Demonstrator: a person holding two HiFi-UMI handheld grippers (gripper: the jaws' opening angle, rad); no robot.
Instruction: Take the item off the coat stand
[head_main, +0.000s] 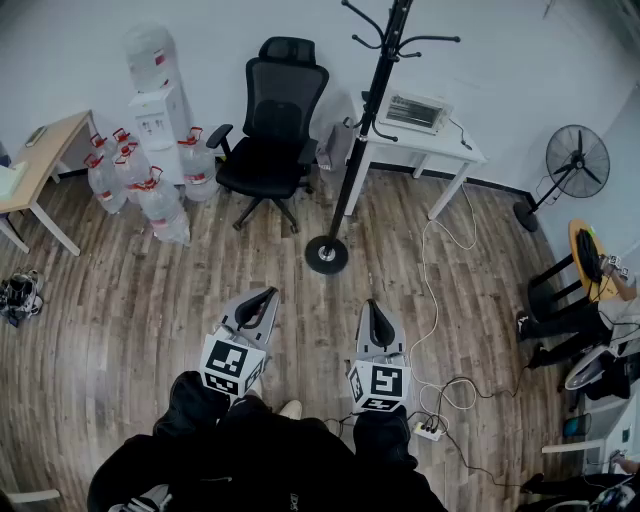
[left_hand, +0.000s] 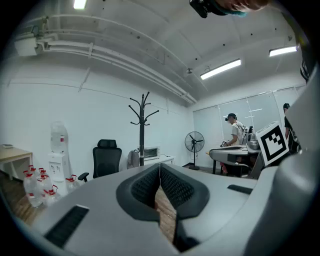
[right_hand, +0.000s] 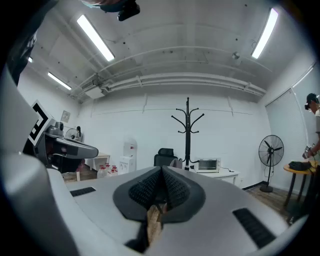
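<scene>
Your left gripper (head_main: 266, 296) is closed on nothing, and so is your right gripper (head_main: 375, 306). Both point level toward the coat stand (head_main: 357, 150), well short of it. Its upper hooks look bare. The likely item is a pale grey bag (head_main: 332, 128) low down between the office chair (head_main: 270, 130) and the pole, seemingly on a low hook. Step closer and spread one pair of jaws. Aim at the strap and lift before pulling away, so the stand doesn't tip.
</scene>
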